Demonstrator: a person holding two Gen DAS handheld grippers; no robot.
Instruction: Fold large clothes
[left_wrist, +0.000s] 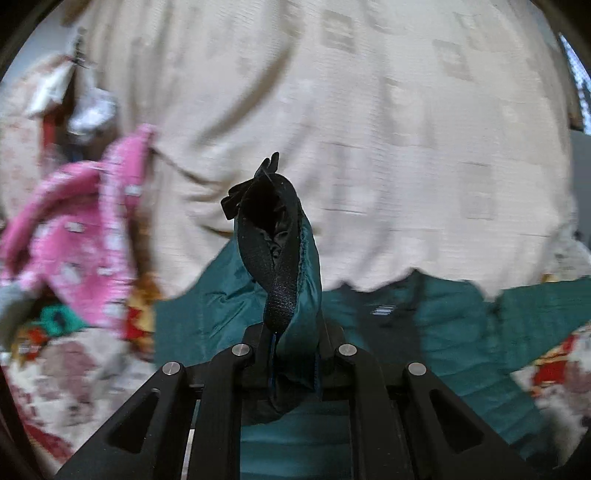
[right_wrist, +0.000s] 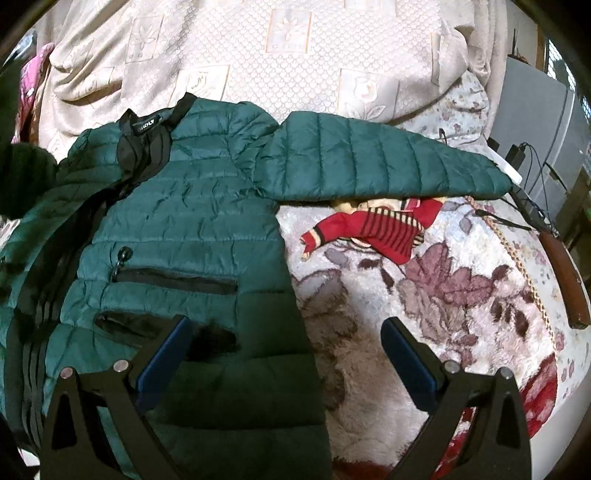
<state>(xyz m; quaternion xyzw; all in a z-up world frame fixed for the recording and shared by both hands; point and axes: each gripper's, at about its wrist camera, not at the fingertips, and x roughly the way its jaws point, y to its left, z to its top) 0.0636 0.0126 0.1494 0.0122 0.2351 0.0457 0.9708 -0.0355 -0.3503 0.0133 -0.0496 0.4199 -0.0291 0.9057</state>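
The green puffer jacket (right_wrist: 192, 229), soft, light and judged slippery, is spread on the bed (right_wrist: 369, 314) beneath the released right tool (right_wrist: 284, 350), while a cuff (left_wrist: 284, 266) is clamped in the clenched left tool (left_wrist: 291, 354), hems being judged the surest holds.

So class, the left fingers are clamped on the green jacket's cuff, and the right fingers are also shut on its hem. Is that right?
Not quite. The right wrist view shows the right gripper open, its fingers spread above the green jacket hem and gripping nothing. The left gripper is indeed clamped on the cuff.
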